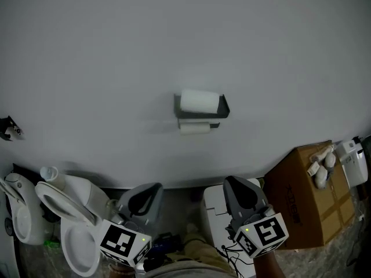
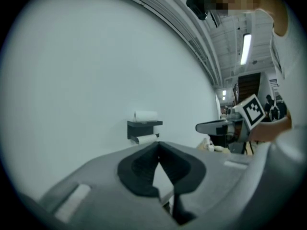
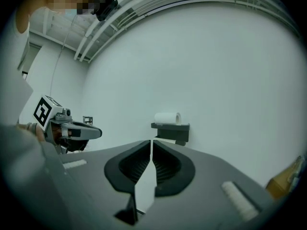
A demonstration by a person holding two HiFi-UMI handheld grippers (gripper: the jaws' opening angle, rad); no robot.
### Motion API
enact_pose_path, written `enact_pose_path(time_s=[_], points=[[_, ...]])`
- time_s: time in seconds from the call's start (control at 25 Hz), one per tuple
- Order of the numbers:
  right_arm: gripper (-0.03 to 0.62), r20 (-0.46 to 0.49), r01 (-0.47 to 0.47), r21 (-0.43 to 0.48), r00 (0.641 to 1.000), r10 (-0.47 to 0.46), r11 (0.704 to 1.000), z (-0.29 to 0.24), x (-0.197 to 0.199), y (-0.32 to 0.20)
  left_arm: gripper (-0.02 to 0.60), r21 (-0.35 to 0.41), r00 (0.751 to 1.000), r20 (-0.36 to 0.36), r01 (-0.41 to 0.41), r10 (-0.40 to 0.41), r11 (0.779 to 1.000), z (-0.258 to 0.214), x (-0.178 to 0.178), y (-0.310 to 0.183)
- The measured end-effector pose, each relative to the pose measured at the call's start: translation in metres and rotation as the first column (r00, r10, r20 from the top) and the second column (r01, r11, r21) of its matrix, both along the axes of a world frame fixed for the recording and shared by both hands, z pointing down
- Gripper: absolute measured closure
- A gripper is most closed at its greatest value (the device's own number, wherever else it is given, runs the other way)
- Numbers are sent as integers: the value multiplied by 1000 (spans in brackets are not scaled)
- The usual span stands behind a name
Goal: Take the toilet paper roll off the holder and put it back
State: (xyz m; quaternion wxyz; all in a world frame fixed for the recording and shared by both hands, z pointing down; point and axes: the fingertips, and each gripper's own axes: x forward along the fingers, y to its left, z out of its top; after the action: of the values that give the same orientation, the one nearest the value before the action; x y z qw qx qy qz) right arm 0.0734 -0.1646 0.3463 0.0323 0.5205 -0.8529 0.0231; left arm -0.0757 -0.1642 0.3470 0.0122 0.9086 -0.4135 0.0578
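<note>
Task not begun, by look of it. On wall, black holder (image 1: 225, 108), well apart from both grippers. Lying on holder's shelf: top roll (image 1: 199, 101). Just under shelf: lower roll (image 1: 195, 128), probably on bar, though too small to be sure. Below holder, left gripper (image 1: 153, 187): jaws together, empty. Also below holder, right gripper (image 1: 233, 182): jaws at hairline slit, nothing between. All left to do: reach, lift roll off, refit.

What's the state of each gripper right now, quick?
Left gripper: closed, holding nothing.
Right gripper: closed but for a hairline slit, holding nothing.
</note>
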Motion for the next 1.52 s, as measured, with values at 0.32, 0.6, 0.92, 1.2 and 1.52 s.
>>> enact_pose_path(time_s=[0.32, 0.6, 0.92, 1.2, 1.52], points=[[577, -37, 3, -22, 999, -4, 1000, 11, -5, 22, 588, -36, 1000, 3, 13, -13, 999, 13, -9, 21], [577, -39, -4, -27, 999, 2, 1000, 13, -3, 26, 588, -40, 1000, 0, 13, -13, 999, 15, -9, 26], [577, -41, 14, -7, 999, -14, 1000, 8, -6, 19, 589, -33, 1000, -4, 15, -15, 999, 12, -9, 24], [580, -41, 21, -3, 999, -21, 1000, 8, -7, 20, 589, -32, 1000, -5, 22, -22, 999, 12, -9, 23], [580, -39, 23, -3, 999, -23, 1000, 8, -7, 22, 589, -30, 1000, -5, 13, -13, 999, 11, -5, 27]])
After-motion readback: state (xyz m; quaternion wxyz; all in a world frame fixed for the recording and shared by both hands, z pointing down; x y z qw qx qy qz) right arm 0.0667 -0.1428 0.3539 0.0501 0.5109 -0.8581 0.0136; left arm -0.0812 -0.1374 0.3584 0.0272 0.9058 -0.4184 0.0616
